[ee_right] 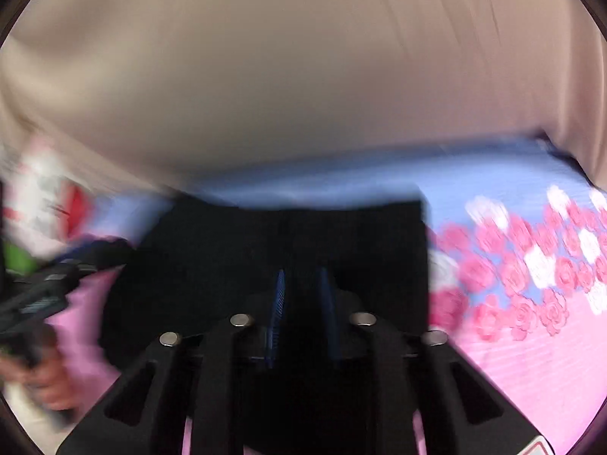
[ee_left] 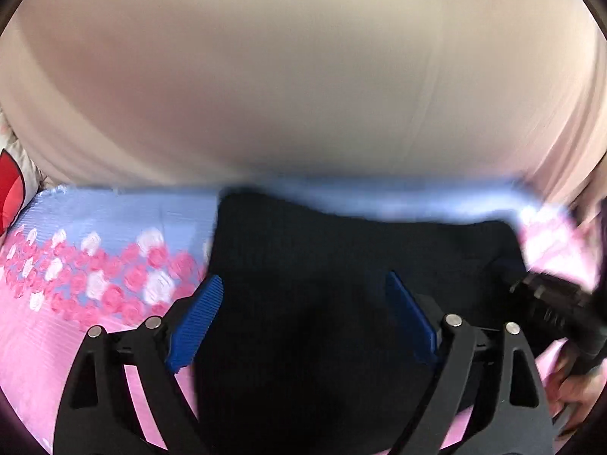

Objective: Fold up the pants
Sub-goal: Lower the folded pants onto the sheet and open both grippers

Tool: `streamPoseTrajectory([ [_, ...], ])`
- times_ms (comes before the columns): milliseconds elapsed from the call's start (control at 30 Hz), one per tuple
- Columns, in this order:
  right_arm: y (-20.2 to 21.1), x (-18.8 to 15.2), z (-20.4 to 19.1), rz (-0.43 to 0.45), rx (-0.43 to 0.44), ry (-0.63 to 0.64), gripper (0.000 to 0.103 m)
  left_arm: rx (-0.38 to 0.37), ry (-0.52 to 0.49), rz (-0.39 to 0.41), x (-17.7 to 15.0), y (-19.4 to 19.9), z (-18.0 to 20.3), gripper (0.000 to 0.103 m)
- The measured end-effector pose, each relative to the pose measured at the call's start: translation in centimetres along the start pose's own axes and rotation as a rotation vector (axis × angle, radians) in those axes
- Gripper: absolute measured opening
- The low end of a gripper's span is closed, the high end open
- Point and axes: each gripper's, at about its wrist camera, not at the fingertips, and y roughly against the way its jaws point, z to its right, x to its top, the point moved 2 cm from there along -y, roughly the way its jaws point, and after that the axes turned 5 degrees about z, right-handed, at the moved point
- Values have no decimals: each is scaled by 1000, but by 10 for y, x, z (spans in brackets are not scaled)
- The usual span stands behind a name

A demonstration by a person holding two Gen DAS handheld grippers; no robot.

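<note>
Dark navy pants (ee_left: 341, 258) lie on a pink and blue flowered bedspread (ee_left: 95, 265). My left gripper (ee_left: 303, 288) is open over the pants, its blue pads (ee_left: 197, 322) wide apart with nothing between them. In the right wrist view the pants (ee_right: 265, 242) fill the centre. My right gripper (ee_right: 301, 284) has its blue pads close together with a narrow gap, low over the dark cloth; blur hides whether it pinches fabric. The right gripper also shows at the right edge of the left wrist view (ee_left: 550, 299).
A beige wall or headboard (ee_left: 303, 76) rises behind the bed. A red and white pillow (ee_left: 11, 189) lies at the far left. The flowered bedspread (ee_right: 531, 265) extends right of the pants. The person's hand (ee_right: 41, 375) holds the left gripper.
</note>
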Motion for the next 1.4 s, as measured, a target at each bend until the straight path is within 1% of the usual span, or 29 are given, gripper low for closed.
streamPoseTrajectory([
  [33,-1,-1,10,31,30,-39,0,45,-19,-56,-11,-22,-2,80],
  [67,3,1,13,18,48,-94,0,42,-11,-56,-15,-26,-3,80],
  [100,12,3,11,14,57,-136,3,32,3,-25,-16,-20,-6,79],
  [133,23,4,2,32,71,-120,7,22,7,-15,-15,-13,-7,79],
  [233,43,-5,-23,79,39,6,7,0,27,0,-13,-1,-11,80],
  [300,21,-19,-17,-4,-25,32,0,6,40,-23,-18,5,-18,80],
  [333,19,-25,-12,-7,-16,12,0,0,48,-20,-21,11,-22,80],
  [367,31,-28,-13,17,3,-17,0,-2,49,-16,-24,17,-27,80],
  [400,44,-30,-18,26,-3,-14,1,5,38,-5,-29,30,-30,80],
  [433,61,-31,-29,52,8,2,6,5,31,3,-30,39,-36,81],
  [500,75,-38,-41,66,41,20,6,0,35,-2,-41,49,-39,85],
  [533,73,-43,-43,51,30,24,6,-2,30,-24,-49,47,-37,85],
  [600,66,-56,-23,-10,-20,4,0,15,21,-81,-61,29,-34,85],
  [667,66,-62,-7,-17,27,-62,0,-13,65,-122,-73,24,-39,85],
  [700,75,-58,-9,-18,40,-79,4,-41,86,-128,-74,27,-41,86],
  [767,87,-54,-10,14,40,-81,43,-142,146,-143,-75,36,-51,95],
  [800,91,-54,-4,24,28,-93,75,-177,178,-145,-74,36,-54,98],
  [833,94,-54,16,21,14,-111,77,-220,219,-161,-74,31,-59,98],
  [900,71,-56,30,-38,10,-156,77,-286,299,-214,-75,10,-68,98],
  [967,50,-63,41,-101,55,-239,78,-284,329,-169,-71,10,-70,98],
  [1000,47,-64,44,-99,87,-270,75,-286,335,-179,-70,6,-70,97],
  [1033,45,-62,45,-82,108,-289,57,-267,335,-166,-67,5,-69,80],
  [1067,44,-63,44,-98,144,-300,50,-250,323,-175,-66,4,-67,73],
  [1100,45,-61,44,-91,164,-313,37,-239,311,-182,-65,7,-64,60],
  [1133,50,-59,40,-84,174,-300,33,-257,320,-184,-65,15,-63,52],
  [1200,63,-57,35,-66,185,-286,30,-232,288,-159,-62,39,-63,27],
  [1300,95,-65,29,-56,209,-276,30,-248,274,-165,-65,60,-68,26],
  [1367,94,-79,30,-75,166,-245,34,-216,238,-189,-77,56,-66,32],
  [1400,88,-87,32,-97,144,-244,42,-195,221,-189,-79,52,-65,40],
])
